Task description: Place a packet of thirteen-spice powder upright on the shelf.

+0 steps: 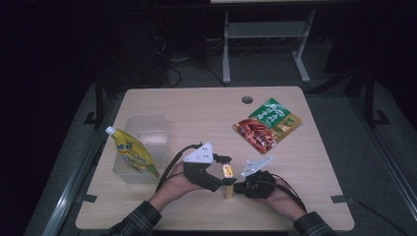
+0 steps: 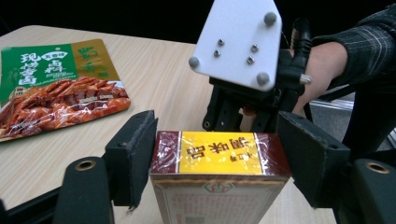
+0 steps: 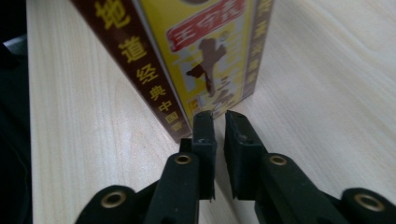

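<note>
A small yellow and dark-red box [image 1: 227, 180] stands upright on the wooden table near its front edge. My left gripper [image 1: 225, 171] comes at it from the left, and in the left gripper view the two black pads [image 2: 135, 154] press on both sides of the box [image 2: 219, 154]. My right gripper [image 1: 239, 186] sits just right of the box, low on the table. In the right gripper view its jaws [image 3: 219, 126] stand a narrow gap apart with nothing between them, tips close to the bottom corner of the box [image 3: 187, 56].
A green and red snack packet [image 1: 268, 125] lies flat at the back right. A yellow spouted pouch [image 1: 130, 152] leans on a clear plastic container [image 1: 147, 132] at the left. A round cable hole [image 1: 247, 100] is near the table's far edge.
</note>
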### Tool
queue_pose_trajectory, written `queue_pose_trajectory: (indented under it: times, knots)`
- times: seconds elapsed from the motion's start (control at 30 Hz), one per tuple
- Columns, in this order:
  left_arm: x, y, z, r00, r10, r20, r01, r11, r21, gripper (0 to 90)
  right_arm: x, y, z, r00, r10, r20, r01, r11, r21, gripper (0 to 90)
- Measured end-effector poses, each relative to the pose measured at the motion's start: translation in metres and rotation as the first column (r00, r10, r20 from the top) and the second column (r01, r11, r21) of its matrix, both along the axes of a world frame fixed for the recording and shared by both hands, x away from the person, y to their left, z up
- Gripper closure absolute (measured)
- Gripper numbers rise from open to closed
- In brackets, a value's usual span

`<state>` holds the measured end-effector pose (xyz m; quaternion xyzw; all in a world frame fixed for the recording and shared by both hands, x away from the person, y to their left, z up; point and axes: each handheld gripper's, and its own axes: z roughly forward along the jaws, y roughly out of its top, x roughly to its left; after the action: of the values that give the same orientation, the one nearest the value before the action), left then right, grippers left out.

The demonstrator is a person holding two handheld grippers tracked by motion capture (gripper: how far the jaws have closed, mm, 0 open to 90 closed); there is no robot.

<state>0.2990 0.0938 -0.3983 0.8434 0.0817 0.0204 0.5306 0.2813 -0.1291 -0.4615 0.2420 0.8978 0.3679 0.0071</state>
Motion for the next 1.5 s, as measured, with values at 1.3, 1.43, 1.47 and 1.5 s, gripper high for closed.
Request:
queue_pose_trajectory:
  times: [1.3, 1.43, 1.47, 1.5]
  knots:
    - [-0.030, 0.076, -0.017, 0.9709, 0.210, -0.115, -0.192, 0.9700, 0.149, 87.0, -0.021, 0.005, 0.002, 0.9913, 0.129, -0.027, -0.128, 0.991, 0.030, 89.8]
    - [-0.033, 0.080, -0.020, 0.9665, 0.220, -0.132, -0.195, 0.9644, 0.178, 89.7, -0.016, 0.002, 0.001, 0.9944, 0.104, -0.022, -0.103, 0.994, 0.022, 89.8]
    - [-0.033, 0.080, -0.021, 0.9666, 0.217, -0.136, -0.191, 0.9645, 0.182, 89.7, -0.015, 0.001, 0.001, 0.9952, 0.094, -0.026, -0.094, 0.995, 0.025, 89.8]
    - [-0.034, 0.081, -0.022, 0.9653, 0.221, -0.140, -0.193, 0.9631, 0.187, 89.6, -0.015, 0.000, 0.002, 0.9964, 0.080, -0.030, -0.079, 0.996, 0.029, 89.8]
